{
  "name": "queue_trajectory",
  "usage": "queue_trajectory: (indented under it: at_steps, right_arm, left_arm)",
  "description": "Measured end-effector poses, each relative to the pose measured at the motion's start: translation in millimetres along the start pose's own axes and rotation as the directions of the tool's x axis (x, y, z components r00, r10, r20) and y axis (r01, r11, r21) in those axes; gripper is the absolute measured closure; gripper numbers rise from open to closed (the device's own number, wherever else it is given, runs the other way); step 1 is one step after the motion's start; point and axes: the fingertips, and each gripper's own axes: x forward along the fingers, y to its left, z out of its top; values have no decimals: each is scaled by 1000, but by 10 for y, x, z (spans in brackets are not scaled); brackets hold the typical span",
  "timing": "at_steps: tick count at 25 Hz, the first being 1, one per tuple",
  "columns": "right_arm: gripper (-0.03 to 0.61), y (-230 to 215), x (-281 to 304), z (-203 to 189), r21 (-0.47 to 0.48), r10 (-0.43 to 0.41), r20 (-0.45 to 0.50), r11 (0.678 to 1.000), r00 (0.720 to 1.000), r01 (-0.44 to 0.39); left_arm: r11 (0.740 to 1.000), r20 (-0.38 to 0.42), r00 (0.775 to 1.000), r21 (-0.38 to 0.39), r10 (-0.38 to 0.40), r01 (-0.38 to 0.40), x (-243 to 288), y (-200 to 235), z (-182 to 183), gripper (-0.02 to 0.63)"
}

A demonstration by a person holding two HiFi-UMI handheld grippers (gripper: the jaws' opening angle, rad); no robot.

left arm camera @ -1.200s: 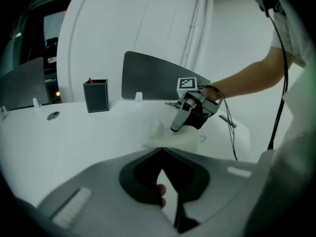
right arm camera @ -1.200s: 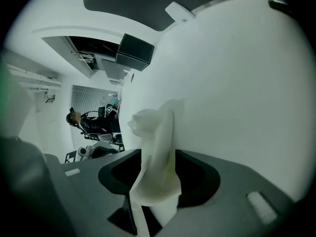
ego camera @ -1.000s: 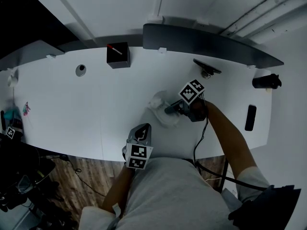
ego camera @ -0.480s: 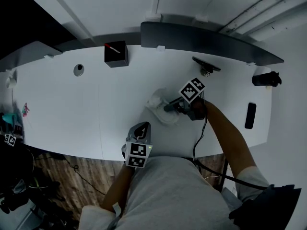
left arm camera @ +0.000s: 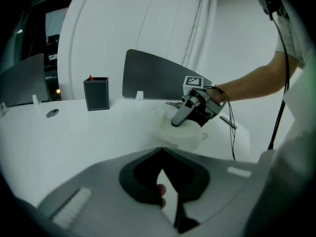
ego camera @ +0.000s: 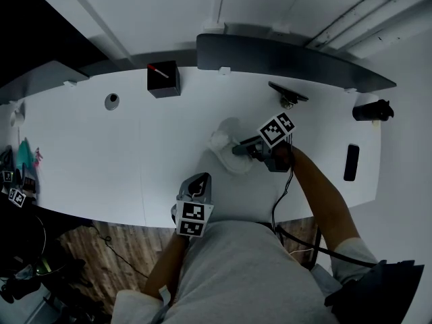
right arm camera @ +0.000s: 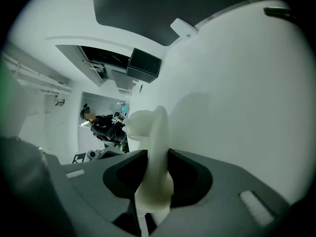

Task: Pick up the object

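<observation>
White table, dark panel at far edge. White cup-like object at centre. Right gripper jaws just closing, now pinching its thin rim. Left gripper closed, empty, at near edge. Best: seat rim deep, lift straight, slowly.

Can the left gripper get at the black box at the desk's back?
Probably yes: only bare white desk lies between the left gripper and the black rectangular box, though its fingers are shut.
</observation>
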Motion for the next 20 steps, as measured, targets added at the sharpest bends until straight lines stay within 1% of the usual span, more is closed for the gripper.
queue_trajectory:
  at_steps: [4, 7, 9, 12, 15, 20]
  right_arm:
    - [445, 102, -71, 62, -36, 2, 66, 999, 998, 1]
    - [445, 239, -144, 134, -74, 22, 131, 997, 991, -12]
    - [445, 353, -210, 183, -112, 36, 181, 994, 983, -16]
    - [445, 522, -336, 261, -201, 33, 263, 979, 964, 21]
    - [445, 749, -465, 323, -301, 24, 341, 950, 940, 85]
    - [445, 1114, -643, 346, -440, 10, 443, 874, 896, 208]
  left_arm:
    - [1000, 8, 1000, -13, -5, 5, -13, 6, 17, 612]
    - [1000, 18, 1000, -24, -12, 12, -30, 0, 40, 612]
    - [1000, 26, 1000, -25, -12, 13, -50, -1, 59, 612]
    - [1000, 41, 999, -20, -9, 9, -85, 9, 101, 612]
    - [1000, 62, 998, -13, -5, 6, -131, 18, 172, 612]
    - [1000, 98, 995, 7, -3, 2, -206, 0, 300, 612]
